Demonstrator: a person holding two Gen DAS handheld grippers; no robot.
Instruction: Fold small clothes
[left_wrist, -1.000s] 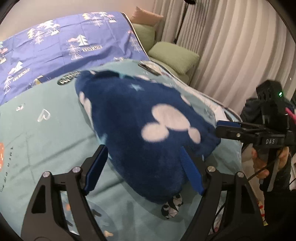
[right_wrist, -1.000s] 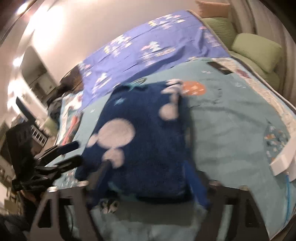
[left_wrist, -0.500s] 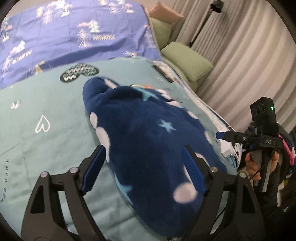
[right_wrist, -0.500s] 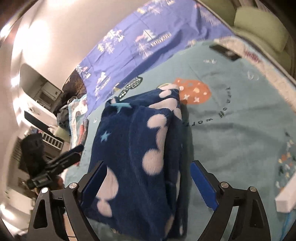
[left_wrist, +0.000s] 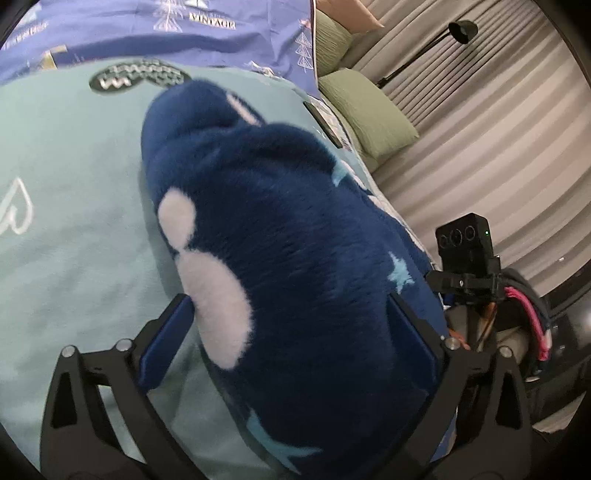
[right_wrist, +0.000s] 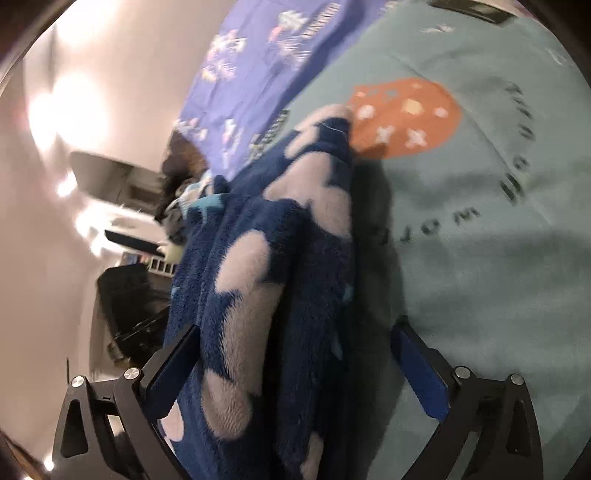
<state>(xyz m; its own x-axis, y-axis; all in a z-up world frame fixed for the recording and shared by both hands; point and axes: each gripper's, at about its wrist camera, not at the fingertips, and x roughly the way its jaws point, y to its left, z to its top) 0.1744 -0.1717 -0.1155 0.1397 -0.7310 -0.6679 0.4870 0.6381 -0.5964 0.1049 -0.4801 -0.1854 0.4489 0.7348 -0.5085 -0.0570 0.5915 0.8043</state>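
Note:
A dark blue fleece garment (left_wrist: 280, 236) with pale pink mouse-head spots and light blue stars lies folded in a thick bundle on a teal blanket (left_wrist: 66, 177). My left gripper (left_wrist: 288, 332) is open, its jaws wide on either side of the bundle's near end. My right gripper (right_wrist: 295, 354) is open too, with the garment (right_wrist: 266, 266) lying between its jaws, nearer the left one. The right gripper's body also shows in the left wrist view (left_wrist: 465, 258), at the garment's right edge.
A purple bedspread (left_wrist: 147, 22) with tree prints covers the far side of the bed. Green pillows (left_wrist: 369, 110) lie by a grey curtain (left_wrist: 498, 140). An orange print (right_wrist: 402, 114) marks the blanket beyond the garment. A dark phone-like object (left_wrist: 321, 122) lies near the pillows.
Both grippers have moved in close to the folded garment, which now fills the space between their open jaws. The garment stays folded on the blanket.

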